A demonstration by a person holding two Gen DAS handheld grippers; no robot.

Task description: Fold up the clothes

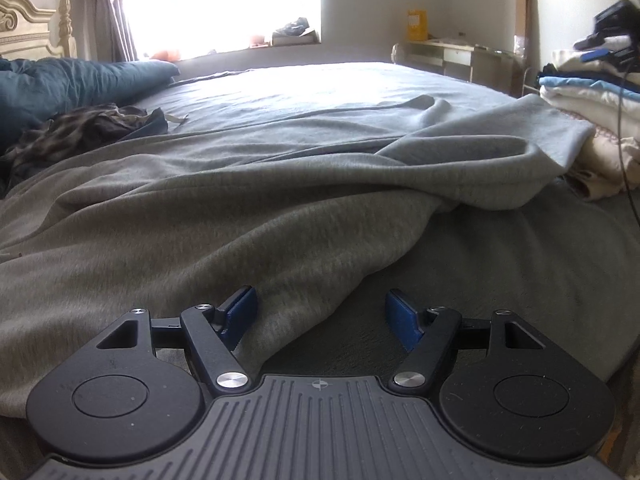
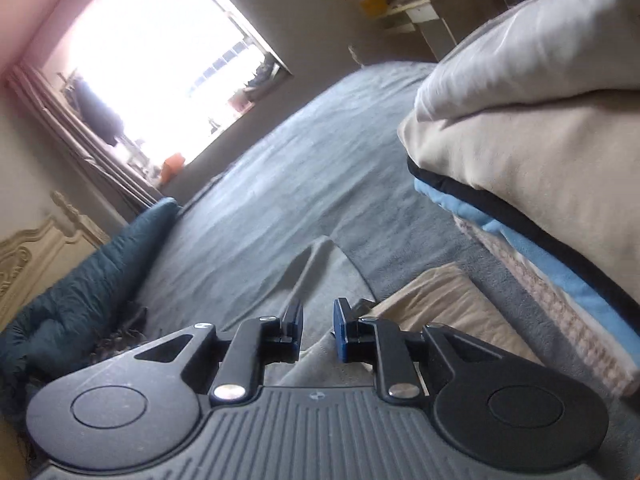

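Note:
A large grey sweatshirt-like garment (image 1: 224, 200) lies spread and rumpled across the bed, one part folded over toward the right (image 1: 500, 160). My left gripper (image 1: 320, 316) sits low at the garment's near edge, wide open, with a fold of the cloth running between its blue pads (image 1: 240, 312). In the right wrist view, my right gripper (image 2: 319, 328) hovers tilted above the grey garment (image 2: 320, 280), its jaws partly open with nothing between them.
A stack of folded clothes (image 1: 592, 96) stands at the bed's right side, close to my right gripper (image 2: 540, 152). A teal duvet (image 1: 72, 80) and a patterned garment (image 1: 80, 128) lie at the left. The grey bedsheet (image 1: 320, 84) stretches toward the window.

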